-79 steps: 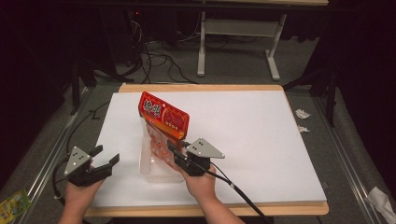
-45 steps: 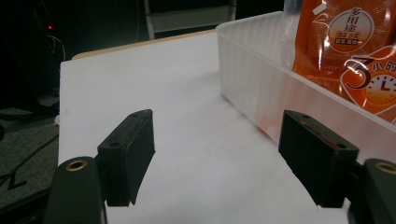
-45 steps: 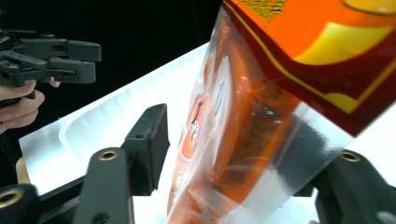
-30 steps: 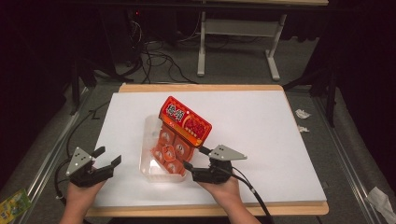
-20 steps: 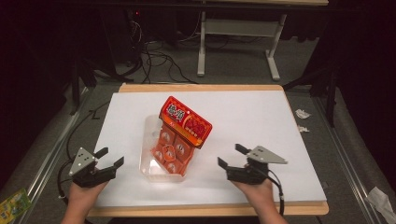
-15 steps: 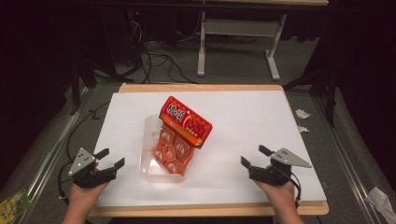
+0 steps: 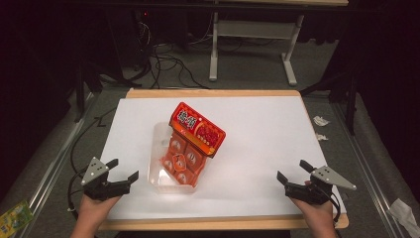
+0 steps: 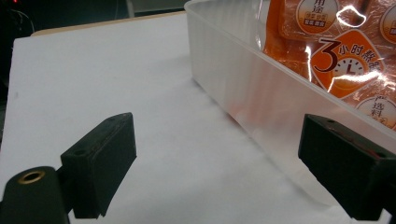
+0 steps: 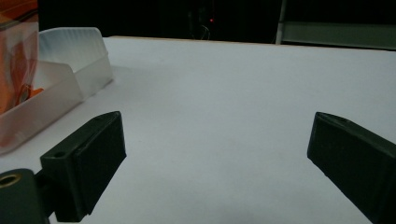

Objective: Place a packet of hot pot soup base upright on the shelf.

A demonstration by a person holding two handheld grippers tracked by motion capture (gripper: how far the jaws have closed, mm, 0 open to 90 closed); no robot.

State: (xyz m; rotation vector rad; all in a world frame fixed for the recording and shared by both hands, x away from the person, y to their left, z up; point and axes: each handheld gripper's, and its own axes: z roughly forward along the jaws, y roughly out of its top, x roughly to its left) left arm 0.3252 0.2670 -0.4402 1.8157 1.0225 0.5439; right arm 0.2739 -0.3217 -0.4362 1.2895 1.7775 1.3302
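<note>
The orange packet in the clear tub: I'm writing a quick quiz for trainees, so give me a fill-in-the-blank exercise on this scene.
1. The orange packet lies partly inside a clear plastic ____.
2. The table's covering is ____ in colour.
3. The left gripper and right gripper both have their jaws ____.
4. The gripper nearer the tub is the ____ one.

Missing words: tub; white; open; left

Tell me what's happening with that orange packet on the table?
A person holds a gripping tool in each hand, low at the near edge of the white table. The left tool and right tool are both open and holding nothing. Between them, an orange snack packet sits in a clear plastic tub, its top sticking out and leaning over the tub's right side. Nothing is touching it right now.
</note>
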